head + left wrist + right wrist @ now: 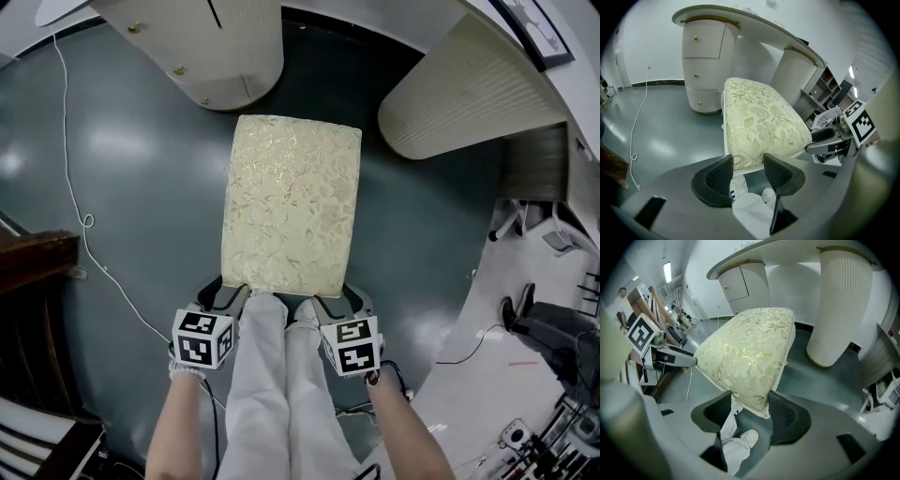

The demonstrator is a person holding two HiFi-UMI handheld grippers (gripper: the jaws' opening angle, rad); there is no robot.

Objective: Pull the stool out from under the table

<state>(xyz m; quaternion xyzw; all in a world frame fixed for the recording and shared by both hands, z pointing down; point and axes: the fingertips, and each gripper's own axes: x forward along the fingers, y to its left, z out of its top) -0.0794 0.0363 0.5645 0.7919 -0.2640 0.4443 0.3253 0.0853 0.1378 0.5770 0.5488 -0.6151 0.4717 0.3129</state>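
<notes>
Both left gripper (pixel 230 293) and right gripper (pixel 336 301) fingers (pixel 785 420) clamp corners of cream gold-floral stool (pixel 291 202)

Workshop-like room: polished grey floor (pixel 141 187), dressing table (pixel 701 61), cluttered equipment (pixel 548 326).

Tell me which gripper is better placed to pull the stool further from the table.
Left, only slightly: the left gripper has the near edge of the stool filling its jaws, while the right gripper takes just a corner.

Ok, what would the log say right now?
left gripper: shut on stool corner | right gripper: shut on stool corner | stool: upright on floor before table
</notes>
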